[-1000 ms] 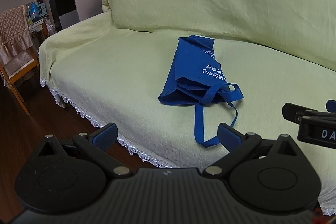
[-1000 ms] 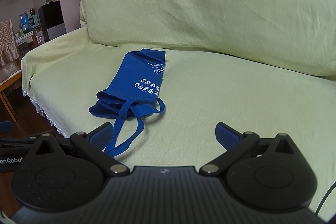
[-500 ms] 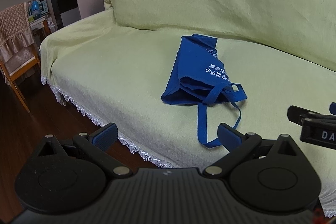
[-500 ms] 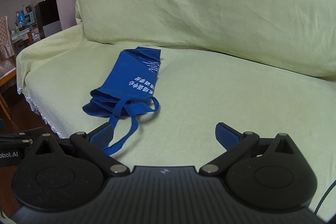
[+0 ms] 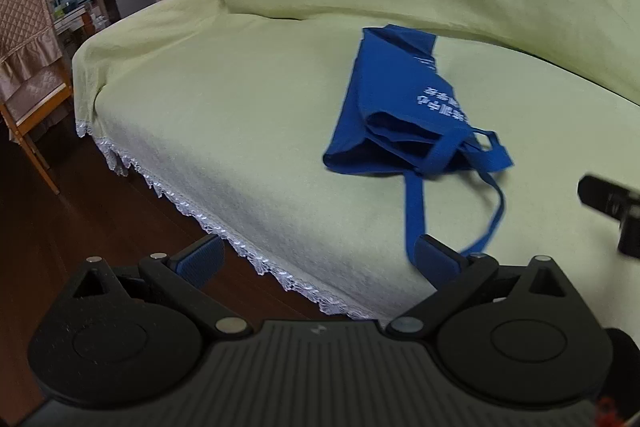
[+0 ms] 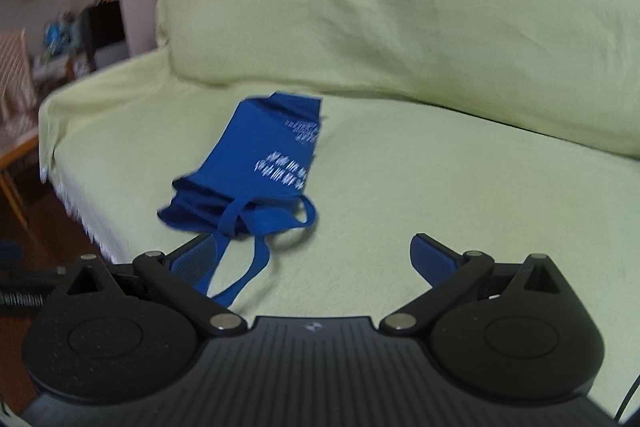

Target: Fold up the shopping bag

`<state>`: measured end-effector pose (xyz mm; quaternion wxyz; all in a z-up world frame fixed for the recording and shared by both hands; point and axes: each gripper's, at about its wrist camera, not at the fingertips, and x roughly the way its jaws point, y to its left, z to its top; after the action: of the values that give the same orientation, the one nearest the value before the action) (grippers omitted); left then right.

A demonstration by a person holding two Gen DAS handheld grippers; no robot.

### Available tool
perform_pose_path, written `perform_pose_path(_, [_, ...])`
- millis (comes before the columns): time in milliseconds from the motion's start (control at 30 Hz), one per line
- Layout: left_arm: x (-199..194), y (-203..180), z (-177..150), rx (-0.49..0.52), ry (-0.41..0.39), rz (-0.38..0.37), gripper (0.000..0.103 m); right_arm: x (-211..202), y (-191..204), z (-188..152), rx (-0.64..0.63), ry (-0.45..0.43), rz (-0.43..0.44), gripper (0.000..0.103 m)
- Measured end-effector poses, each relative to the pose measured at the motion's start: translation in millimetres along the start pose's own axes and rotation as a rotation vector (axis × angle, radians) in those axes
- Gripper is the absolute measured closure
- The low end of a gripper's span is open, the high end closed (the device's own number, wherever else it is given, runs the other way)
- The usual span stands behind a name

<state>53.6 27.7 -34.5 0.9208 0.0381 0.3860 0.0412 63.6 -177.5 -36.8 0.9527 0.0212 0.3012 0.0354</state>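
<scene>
- Left wrist view: sofa (image 5: 240, 115) under pale green cloth with white lace hem; dark wood floor (image 5: 80, 223); wooden chair (image 5: 28, 67). Blue fabric bag (image 5: 392, 107), flattened, white print, strap loops trailing, lies on the seat. Left gripper (image 5: 318, 261) jaws wide, empty.
- Right wrist view: bag (image 6: 264, 171) mid-seat, blurred. Right gripper (image 6: 312, 259) jaws wide, empty.

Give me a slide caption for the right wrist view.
Open right hand-held gripper nears a blue shopping bag lying on a green-covered sofa.
</scene>
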Motion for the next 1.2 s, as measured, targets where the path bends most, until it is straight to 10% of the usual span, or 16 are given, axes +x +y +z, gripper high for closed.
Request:
perform_pose_path(567, [62.2,22.3,20.3,-0.053,0.077,0.035,0.001,71.8,27.5,3.1,-0.125,0.103,0.078,0.003])
perform_pose_path(833, [85.9,27.9,24.7,-0.058,0.104,0.048,0.001,97.1,42.7,19.2,-0.207,0.048,0.118,0.032])
perform_pose_path(967, [95.2,32.3,25.6,-0.061,0.113,0.064,0.001,113.5,61.2,24.3,-0.315,0.024,0.140,0.063])
perform_pose_path(1200, [102.9,39.5,28.4,-0.065,0.122,0.077,0.001,145.4,97.9,23.4,-0.503,-0.036,0.116,0.071])
